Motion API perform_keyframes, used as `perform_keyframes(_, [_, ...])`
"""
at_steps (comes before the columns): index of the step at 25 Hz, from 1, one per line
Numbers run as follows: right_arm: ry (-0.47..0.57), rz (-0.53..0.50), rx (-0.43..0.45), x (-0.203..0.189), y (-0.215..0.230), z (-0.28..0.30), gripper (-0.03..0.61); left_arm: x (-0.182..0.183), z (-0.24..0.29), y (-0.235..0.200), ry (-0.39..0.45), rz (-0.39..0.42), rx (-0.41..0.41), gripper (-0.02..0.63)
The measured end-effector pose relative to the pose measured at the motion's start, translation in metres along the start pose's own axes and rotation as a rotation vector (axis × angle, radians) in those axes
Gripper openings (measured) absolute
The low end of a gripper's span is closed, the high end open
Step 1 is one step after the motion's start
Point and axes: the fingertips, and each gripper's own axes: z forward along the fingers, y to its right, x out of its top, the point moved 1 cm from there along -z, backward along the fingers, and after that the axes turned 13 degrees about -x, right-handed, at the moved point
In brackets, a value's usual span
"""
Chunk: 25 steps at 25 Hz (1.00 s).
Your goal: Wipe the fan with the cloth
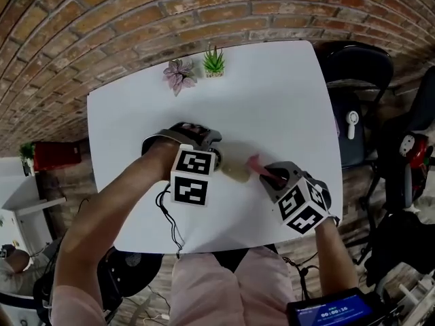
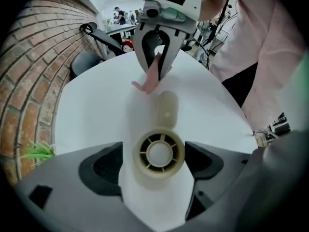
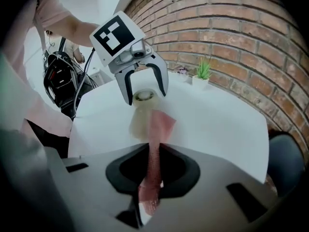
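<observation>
Fan [image 2: 159, 153] spokes, left gripper view only

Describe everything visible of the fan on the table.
The fan is small, cream and plastic-looking: a round spoked grille with a pale hub, and a blurred body. It lies on the white table, head between the left gripper's open jaws, body toward the right gripper, whose pink cloth seems to rest on it.
</observation>
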Motion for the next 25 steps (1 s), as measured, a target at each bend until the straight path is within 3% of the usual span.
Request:
perform_keyframes(10, [-0.047, -0.174, 0.063, 0.012, 0.003, 0.03, 0.041, 0.002, 0.019, 0.005, 0.025, 0.061, -0.048, 0.379])
perform_keyframes(14, [-0.039, -0.195, 0.081, 0.016, 0.003, 0.037, 0.044, 0.005, 0.02, 0.005, 0.028, 0.073, -0.048, 0.379])
perform_keyframes(17, [-0.032, -0.178, 0.098, 0.018, 0.004, 0.037, 0.08, 0.004, 0.021, 0.006, 0.033, 0.072, -0.051, 0.379])
perform_keyframes(20, [-0.02, -0.153, 0.134, 0.019, 0.005, 0.029, 0.174, 0.004, 0.021, 0.006, 0.032, 0.072, -0.054, 0.379])
perform_keyframes(25, [0.02, -0.187, 0.132, 0.027, 0.002, 0.037, 0.17, 0.004, 0.021, 0.006, 0.027, 0.072, -0.056, 0.379])
